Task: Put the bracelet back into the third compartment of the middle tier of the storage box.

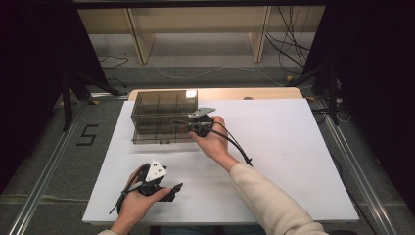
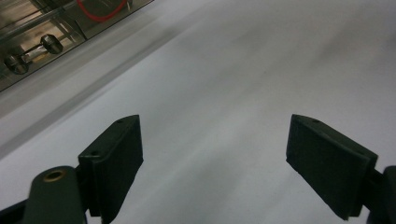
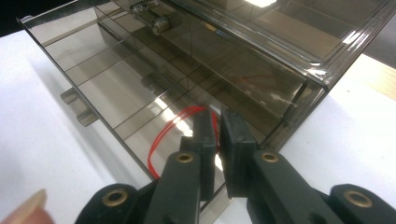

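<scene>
Smoked-plastic organizer box [image 1: 164, 117] sits on the far left part of the white worktop [image 1: 293, 161], with its lower drawer [image 3: 121, 93] pulled out toward the person. In the right gripper view that drawer is split into compartments, and a red loop of thin band [image 3: 163, 135] lies in the nearest one, partly behind the jaws.

The right hand [image 1: 213, 139] reaches forward and leftward across the worktop, forearm in a cream sleeve [image 1: 266, 196] running diagonally from the lower right. It holds the right gripper [image 3: 218, 135] at the box's near right corner, pointed into the open drawer, with the cable [image 1: 237, 144] trailing back over the wrist. The jaws are nearly together with a narrow gap between them, right at the red band; whether they pinch it cannot be told.

The left hand [image 1: 134, 203] rests near the front edge of the worktop, well apart from the box. It holds the left gripper [image 1: 169, 191] low and tilted, pointing to the right. In the left gripper view its jaws stand wide apart over bare white surface with nothing between them, and the box shows at the upper left corner.
</scene>
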Demonstrator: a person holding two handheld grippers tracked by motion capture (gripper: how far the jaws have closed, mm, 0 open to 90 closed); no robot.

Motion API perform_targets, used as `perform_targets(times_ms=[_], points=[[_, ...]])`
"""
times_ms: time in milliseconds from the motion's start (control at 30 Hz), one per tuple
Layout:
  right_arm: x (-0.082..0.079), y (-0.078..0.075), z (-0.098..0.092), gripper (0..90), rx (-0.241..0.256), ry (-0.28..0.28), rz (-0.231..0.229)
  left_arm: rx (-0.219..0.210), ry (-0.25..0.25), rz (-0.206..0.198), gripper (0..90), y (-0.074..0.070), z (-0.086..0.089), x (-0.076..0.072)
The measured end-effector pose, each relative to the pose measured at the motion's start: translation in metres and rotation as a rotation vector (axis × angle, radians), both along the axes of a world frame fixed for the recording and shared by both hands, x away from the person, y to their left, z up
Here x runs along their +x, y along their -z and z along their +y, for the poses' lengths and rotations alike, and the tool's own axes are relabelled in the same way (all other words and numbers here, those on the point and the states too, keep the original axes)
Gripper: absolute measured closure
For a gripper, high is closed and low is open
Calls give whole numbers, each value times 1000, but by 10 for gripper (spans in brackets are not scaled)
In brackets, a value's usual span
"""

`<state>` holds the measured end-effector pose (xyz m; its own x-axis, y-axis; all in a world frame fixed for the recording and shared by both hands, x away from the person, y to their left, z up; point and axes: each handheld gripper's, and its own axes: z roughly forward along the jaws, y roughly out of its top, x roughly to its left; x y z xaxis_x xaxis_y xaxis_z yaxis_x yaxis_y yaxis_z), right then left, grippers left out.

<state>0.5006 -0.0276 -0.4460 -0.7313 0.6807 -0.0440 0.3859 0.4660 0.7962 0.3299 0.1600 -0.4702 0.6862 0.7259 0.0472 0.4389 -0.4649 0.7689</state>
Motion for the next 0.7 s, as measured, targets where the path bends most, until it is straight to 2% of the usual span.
perform_targets(times_ms=[333,700], points=[[-1,-3,-2,795,17,2,0,-2,0,2,185,0,0,0],[-3,-13,-10,676,36,-6,-3,-3,-1,1,185,0,0,0]])
